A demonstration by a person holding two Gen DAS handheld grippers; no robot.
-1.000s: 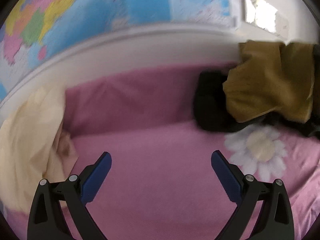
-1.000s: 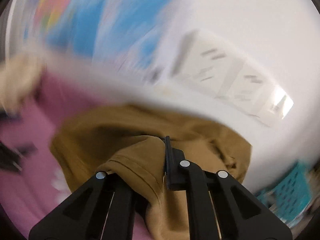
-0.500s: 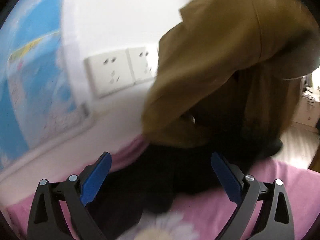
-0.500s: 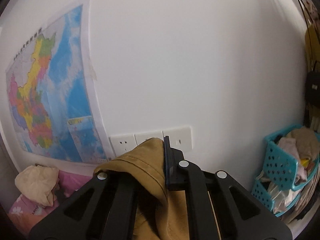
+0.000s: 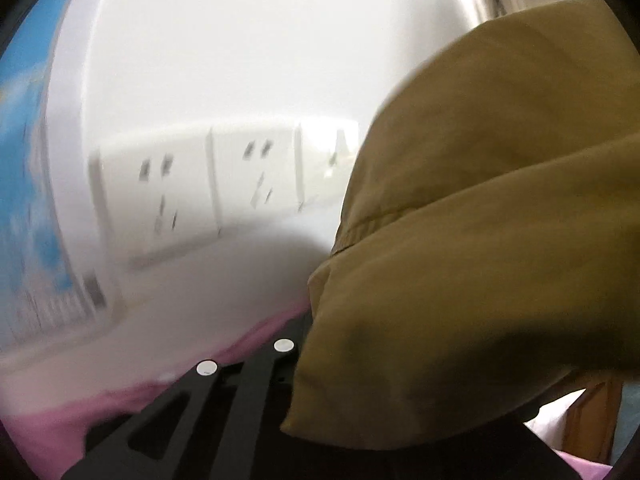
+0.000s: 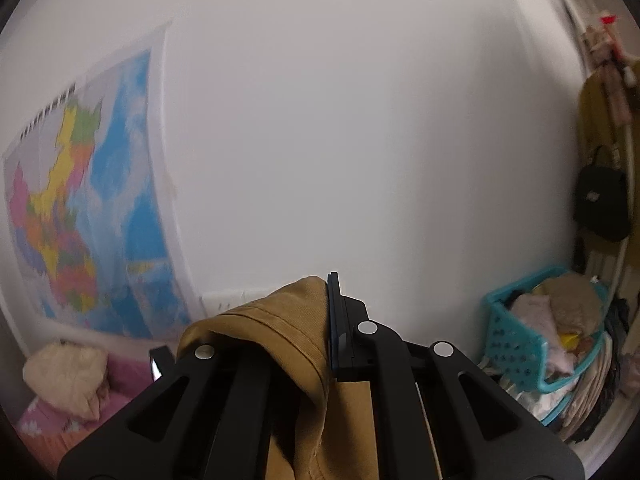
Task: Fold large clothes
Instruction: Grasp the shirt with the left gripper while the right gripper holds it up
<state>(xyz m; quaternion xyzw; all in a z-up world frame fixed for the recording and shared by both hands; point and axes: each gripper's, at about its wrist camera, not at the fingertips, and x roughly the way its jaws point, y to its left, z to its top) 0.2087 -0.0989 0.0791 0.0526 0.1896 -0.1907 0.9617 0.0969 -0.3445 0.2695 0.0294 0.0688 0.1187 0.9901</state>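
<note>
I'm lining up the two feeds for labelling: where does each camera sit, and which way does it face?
Left wrist: sits on the left tongs, facing the white wall sockets; one black finger shows, the mustard-brown cotton garment fills the right.
Right wrist: sits on the right tongs, facing the bare wall, the coloured wall map and the turquoise plastic basket; both fingers clamp the garment.
Shared: garment, wall.

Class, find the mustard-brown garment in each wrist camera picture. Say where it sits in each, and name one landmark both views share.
Left wrist view: the mustard-brown garment fills the right half, draped over the left gripper.
Right wrist view: it sits bottom centre, pinched in the shut right gripper and hanging down.
Shared landmark: the white wall sockets, centre-left in the left view, just left of the garment in the right view.
</note>
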